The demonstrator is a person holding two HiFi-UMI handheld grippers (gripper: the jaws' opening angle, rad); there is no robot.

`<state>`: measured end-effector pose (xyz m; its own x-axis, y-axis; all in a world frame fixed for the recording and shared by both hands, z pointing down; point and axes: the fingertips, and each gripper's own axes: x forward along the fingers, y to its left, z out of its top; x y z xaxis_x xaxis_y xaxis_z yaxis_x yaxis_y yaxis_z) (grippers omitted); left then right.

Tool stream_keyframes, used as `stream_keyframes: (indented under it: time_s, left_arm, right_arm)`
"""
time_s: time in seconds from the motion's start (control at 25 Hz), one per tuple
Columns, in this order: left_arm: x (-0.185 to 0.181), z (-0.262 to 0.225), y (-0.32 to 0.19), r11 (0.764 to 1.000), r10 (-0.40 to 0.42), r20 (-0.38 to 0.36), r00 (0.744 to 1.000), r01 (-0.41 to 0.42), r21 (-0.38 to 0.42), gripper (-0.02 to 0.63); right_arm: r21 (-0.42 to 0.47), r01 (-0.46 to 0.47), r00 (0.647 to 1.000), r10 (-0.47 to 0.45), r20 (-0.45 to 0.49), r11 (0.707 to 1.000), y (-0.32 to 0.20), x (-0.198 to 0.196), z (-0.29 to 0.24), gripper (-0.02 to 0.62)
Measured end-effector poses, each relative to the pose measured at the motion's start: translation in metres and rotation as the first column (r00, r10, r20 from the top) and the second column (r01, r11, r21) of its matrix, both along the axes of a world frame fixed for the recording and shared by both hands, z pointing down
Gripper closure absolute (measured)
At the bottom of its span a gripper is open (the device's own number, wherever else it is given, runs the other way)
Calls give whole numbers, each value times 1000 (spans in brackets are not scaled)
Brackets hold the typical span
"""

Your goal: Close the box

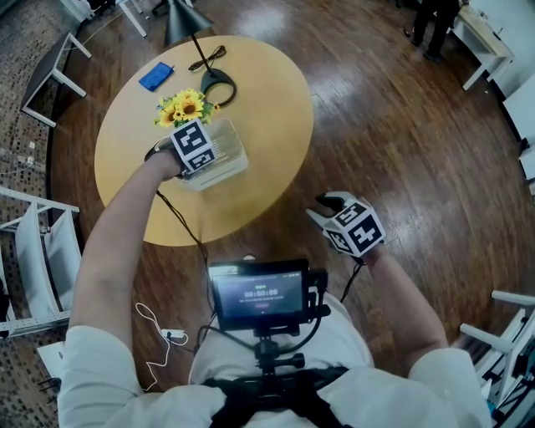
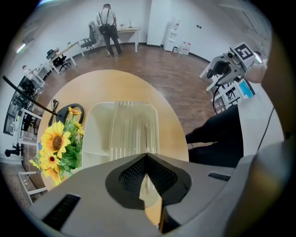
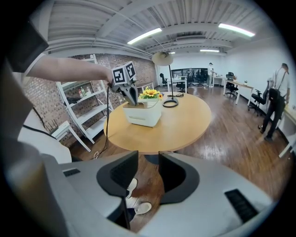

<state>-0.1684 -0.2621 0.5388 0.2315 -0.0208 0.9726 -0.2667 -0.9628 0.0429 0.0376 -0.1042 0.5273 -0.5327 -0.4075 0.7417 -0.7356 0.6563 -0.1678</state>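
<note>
A: Layout, big to small?
B: Wood floor (image 1: pixel 401 125), with the round bench (image 1: pixel 267 125) on it. A desk lamp (image 1: pixel 182 21) stands at the bench's far edge.
A: Box?
B: The box (image 1: pixel 232 150) sits upright on the bench, left of centre in the head view. Its clear ribbed lid (image 2: pixel 134 129) is on top. Can't tell if it's fully seated.
A: Left tool?
B: The left tool (image 2: pixel 146 155) is directly over the lid, jaws fully together, tips meeting. A thin line on the lid runs up to the seam. Can't tell if anything is pinched there.
A: Right tool?
B: The right tool (image 3: pixel 148 163) is off the bench, over the floor, well apart from the box. Jaws are apart with nothing held. Only floor and shoes (image 3: pixel 138 206) show through the gap.
A: Small stuff?
B: Sunflowers (image 1: pixel 185 106) just beside the box's far side. A blue flat item (image 1: pixel 155 76) lies further back on the bench, apart from both.
</note>
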Motion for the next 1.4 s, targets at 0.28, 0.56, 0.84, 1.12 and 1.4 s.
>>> stream_keyframes:
  time_s: [0.28, 0.56, 0.84, 1.12, 1.4]
  left_arm:
    - [-2, 2, 2, 1000, 14, 5, 1000, -14, -3, 606]
    - [0, 0, 3, 1000, 8, -6, 1000, -8, -7, 606]
    - [-2, 4, 5, 1000, -4, -11, 1000, 4, -10, 599]
    - [1, 3, 5, 1000, -2, -28, 1000, 2, 3, 597]
    - [4, -1, 2, 1000, -2, -39, 999, 3, 29, 589]
  right_arm:
    - [-3, -2, 1000, 2, 4, 1000, -3, 1, 1, 448]
    - [-9, 6, 1000, -6, 6, 1000, -4, 0, 3, 449]
    - [-13, 20, 1000, -20, 8, 1000, -5, -5, 3, 448]
    - [-11, 26, 1000, -26, 5, 1000, -7, -4, 2, 448]
    - [-13, 38, 999, -37, 8, 999, -8, -8, 2, 448]
